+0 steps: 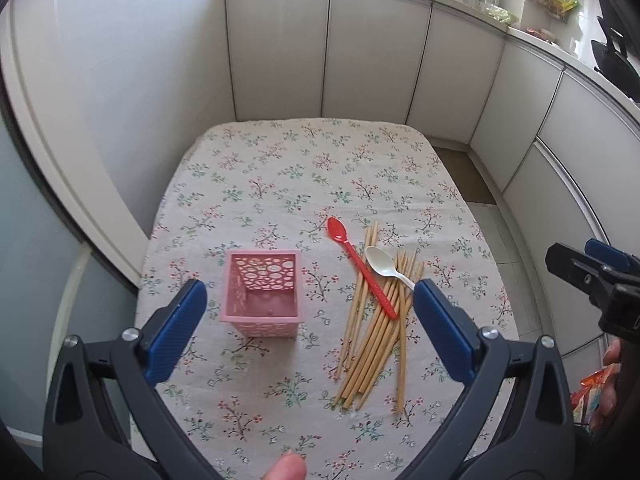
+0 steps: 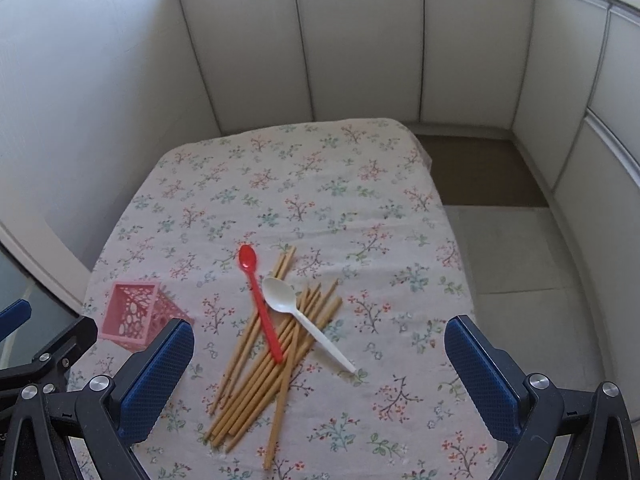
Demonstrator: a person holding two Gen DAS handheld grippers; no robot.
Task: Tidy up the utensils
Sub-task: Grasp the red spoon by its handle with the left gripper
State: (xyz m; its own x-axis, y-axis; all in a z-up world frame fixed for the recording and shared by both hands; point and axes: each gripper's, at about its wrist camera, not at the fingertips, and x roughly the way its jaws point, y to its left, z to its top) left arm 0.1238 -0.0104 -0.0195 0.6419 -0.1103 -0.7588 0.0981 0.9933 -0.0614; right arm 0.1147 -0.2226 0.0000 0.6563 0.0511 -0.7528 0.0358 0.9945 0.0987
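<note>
A pink perforated square holder (image 1: 262,294) stands upright and empty on the floral tablecloth; it also shows in the right wrist view (image 2: 136,316). To its right lies a pile of several wooden chopsticks (image 1: 376,332) (image 2: 272,356). A red spoon (image 1: 360,266) (image 2: 260,300) and a white spoon (image 1: 386,266) (image 2: 304,320) lie across the pile. My left gripper (image 1: 310,300) is open and empty, held above the holder and the pile. My right gripper (image 2: 320,336) is open and empty, held above the chopsticks. The right gripper also shows at the left wrist view's right edge (image 1: 592,272).
The table (image 1: 304,168) stands in a kitchen corner with white cabinet doors (image 1: 376,56) behind and to the right, and a white wall on the left. Tiled floor (image 2: 516,248) lies to the table's right. A cluttered counter (image 1: 492,4) runs above the cabinets.
</note>
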